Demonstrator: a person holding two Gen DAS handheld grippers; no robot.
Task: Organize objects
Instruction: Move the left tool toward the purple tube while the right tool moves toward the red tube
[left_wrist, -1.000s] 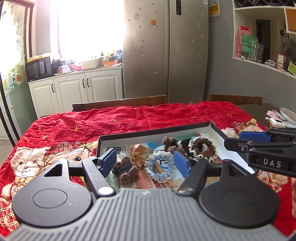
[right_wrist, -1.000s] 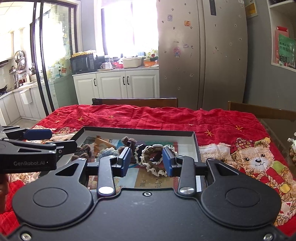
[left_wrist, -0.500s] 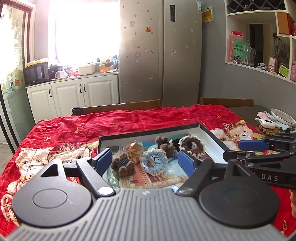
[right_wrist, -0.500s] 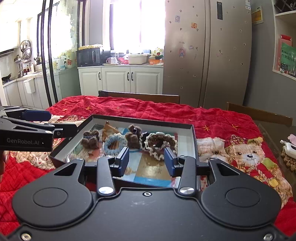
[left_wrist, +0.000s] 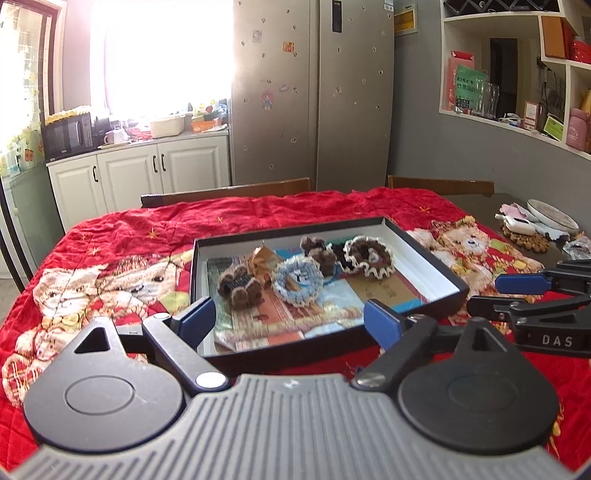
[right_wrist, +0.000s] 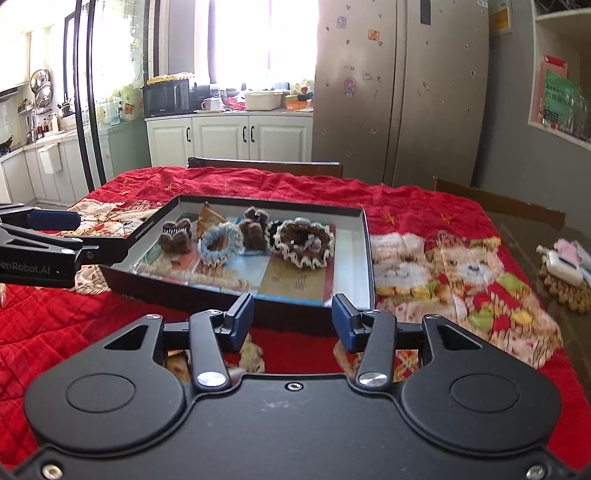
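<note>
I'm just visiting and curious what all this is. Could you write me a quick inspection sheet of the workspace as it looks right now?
Surface: table under a red bear-print blanket.
Job's things: shallow black box holding a blue scrunchie, a brown cream-edged scrunchie, a fuzzy brown claw clip, another brown fuzzy piece and printed packets under them.
Clutter: small items and a plate on the bare far right corner of the table.
Grippers: left gripper and right gripper both open, empty, short of the box.
Cables: nothing seen.
Surroundings: kitchen with fridge, white cabinets, microwave, wall shelves.
</note>
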